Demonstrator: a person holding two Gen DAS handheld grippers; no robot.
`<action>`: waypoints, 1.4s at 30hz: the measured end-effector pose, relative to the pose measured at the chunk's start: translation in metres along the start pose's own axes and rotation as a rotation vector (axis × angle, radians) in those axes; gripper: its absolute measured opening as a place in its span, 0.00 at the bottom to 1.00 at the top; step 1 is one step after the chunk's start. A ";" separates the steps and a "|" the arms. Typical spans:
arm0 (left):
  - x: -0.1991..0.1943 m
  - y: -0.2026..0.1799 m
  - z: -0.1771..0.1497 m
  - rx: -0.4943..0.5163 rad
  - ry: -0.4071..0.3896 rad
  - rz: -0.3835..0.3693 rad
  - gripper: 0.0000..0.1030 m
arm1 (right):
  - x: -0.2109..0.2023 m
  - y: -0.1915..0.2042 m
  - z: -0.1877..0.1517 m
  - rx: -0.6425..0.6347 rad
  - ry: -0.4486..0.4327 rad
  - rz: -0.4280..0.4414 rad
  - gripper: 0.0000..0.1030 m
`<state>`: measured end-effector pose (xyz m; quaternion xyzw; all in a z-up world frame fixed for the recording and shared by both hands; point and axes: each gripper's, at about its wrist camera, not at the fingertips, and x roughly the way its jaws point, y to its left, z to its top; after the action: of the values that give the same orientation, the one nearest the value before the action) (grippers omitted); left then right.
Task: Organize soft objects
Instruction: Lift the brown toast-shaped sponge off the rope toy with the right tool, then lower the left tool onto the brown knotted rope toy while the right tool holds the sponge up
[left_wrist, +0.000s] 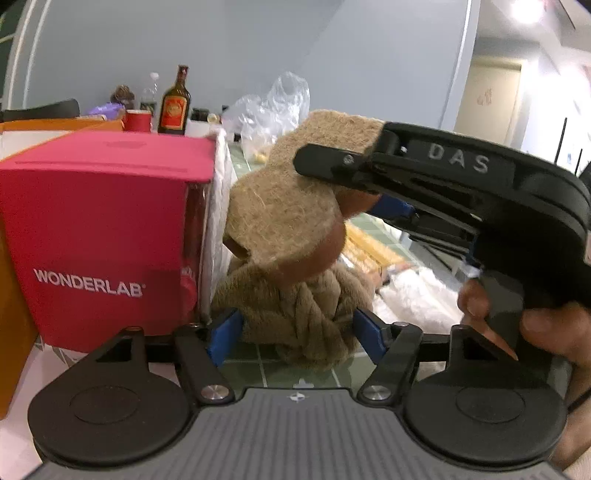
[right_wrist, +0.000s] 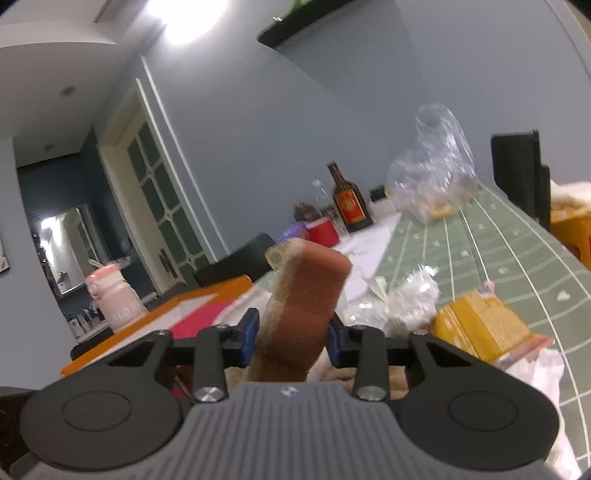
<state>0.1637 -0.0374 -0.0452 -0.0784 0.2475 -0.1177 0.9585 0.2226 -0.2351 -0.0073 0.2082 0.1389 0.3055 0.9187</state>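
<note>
A figure-eight sponge (left_wrist: 280, 218), brown with a tan scouring face, hangs in the air with my right gripper (left_wrist: 343, 184) shut on its right end. In the right wrist view the same sponge (right_wrist: 303, 291) stands upright between the blue pads of the right gripper (right_wrist: 291, 328). Directly under it a rolled tan towel (left_wrist: 306, 317) lies on the green checked table (left_wrist: 303, 373). My left gripper (left_wrist: 297, 332) has a blue pad pressed on each side of the towel. A strip of the towel (right_wrist: 399, 376) shows below the right gripper.
A pink WONDERLAB box (left_wrist: 96, 229) stands close to the towel's left, inside an orange box. Behind are a dark bottle (left_wrist: 173, 103), a red cup (right_wrist: 323, 230) and a clear plastic bag (left_wrist: 273, 107). A yellow packet (right_wrist: 480, 325) and crumpled plastic (right_wrist: 402, 299) lie to the right.
</note>
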 end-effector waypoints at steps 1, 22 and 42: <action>-0.001 -0.001 0.000 0.001 -0.022 0.009 0.83 | -0.001 -0.001 0.000 0.002 -0.005 -0.004 0.35; -0.004 0.009 0.005 0.005 0.014 -0.029 0.13 | -0.028 -0.019 -0.001 0.094 -0.183 -0.025 0.35; 0.021 0.008 -0.001 -0.020 0.088 -0.056 0.47 | -0.033 -0.020 0.002 0.098 -0.212 -0.073 0.32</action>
<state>0.1827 -0.0353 -0.0573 -0.0894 0.2882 -0.1452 0.9423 0.2081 -0.2709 -0.0107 0.2790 0.0632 0.2409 0.9274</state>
